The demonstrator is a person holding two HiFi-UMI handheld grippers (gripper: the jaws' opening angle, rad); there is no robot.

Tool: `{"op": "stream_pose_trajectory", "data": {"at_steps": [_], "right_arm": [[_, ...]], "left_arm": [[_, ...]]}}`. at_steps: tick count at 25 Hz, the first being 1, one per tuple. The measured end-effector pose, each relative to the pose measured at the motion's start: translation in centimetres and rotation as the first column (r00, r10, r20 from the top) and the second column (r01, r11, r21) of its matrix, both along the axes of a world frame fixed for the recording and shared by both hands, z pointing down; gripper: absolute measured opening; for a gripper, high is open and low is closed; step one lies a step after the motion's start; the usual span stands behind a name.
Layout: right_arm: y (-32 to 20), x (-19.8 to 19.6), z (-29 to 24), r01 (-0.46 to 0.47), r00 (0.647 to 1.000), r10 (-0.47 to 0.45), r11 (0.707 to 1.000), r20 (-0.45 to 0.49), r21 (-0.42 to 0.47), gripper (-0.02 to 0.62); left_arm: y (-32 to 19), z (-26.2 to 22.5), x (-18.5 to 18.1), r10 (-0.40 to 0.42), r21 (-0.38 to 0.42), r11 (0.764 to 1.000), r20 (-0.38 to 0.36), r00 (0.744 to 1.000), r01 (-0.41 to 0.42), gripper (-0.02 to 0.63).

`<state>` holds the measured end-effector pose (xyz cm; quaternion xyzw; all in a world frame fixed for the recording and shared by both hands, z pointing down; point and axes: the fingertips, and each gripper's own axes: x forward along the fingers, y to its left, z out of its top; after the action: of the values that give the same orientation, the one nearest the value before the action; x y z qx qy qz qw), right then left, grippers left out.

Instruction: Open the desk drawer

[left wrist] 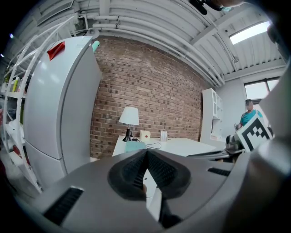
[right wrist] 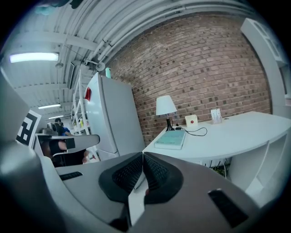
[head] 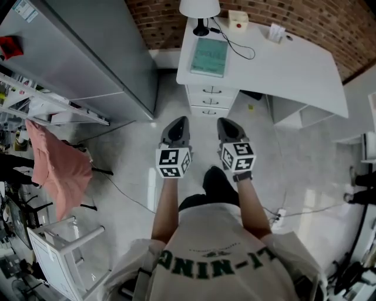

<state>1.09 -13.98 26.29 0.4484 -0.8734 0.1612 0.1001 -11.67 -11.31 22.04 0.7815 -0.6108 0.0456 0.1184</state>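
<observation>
The white desk (head: 294, 64) stands against the brick wall, and its stack of three drawers (head: 211, 101) is closed, facing me. Both grippers hover over the floor short of the drawers, side by side and apart from them. My left gripper (head: 180, 121) is shut with nothing in it; in the left gripper view its pads (left wrist: 136, 170) meet in a line. My right gripper (head: 224, 122) is shut and empty too, with its pads (right wrist: 154, 172) pressed together. In the right gripper view the desk (right wrist: 236, 132) lies ahead to the right.
On the desk are a teal book (head: 209, 57), a lamp (head: 200, 9), a small white box with a red button (head: 238, 19) and a black cable. A grey fridge (head: 100, 53) stands left of the desk. A rack with pink cloth (head: 56, 167) is at the left.
</observation>
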Motion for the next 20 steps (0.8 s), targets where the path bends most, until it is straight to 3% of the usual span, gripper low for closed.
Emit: {"op": "stream_pose_trajectory", "data": {"at_steps": [11, 20], "right_arm": [[-4.1, 1.1, 8.3, 0.032, 0.999, -0.032, 0.999, -0.03, -0.003, 0.003], [-7.8, 1.6, 20.1, 0.066, 0.996, -0.064, 0.997, -0.064, 0.032, 0.002]], "left_arm": [[-4.0, 9.8, 2.0, 0.036, -0.044, 0.998, 0.028, 0.999, -0.035, 0.0], [-8.3, 21.4, 3.1, 0.092, -0.013, 0.996, 0.065, 0.994, -0.092, 0.0]]}}
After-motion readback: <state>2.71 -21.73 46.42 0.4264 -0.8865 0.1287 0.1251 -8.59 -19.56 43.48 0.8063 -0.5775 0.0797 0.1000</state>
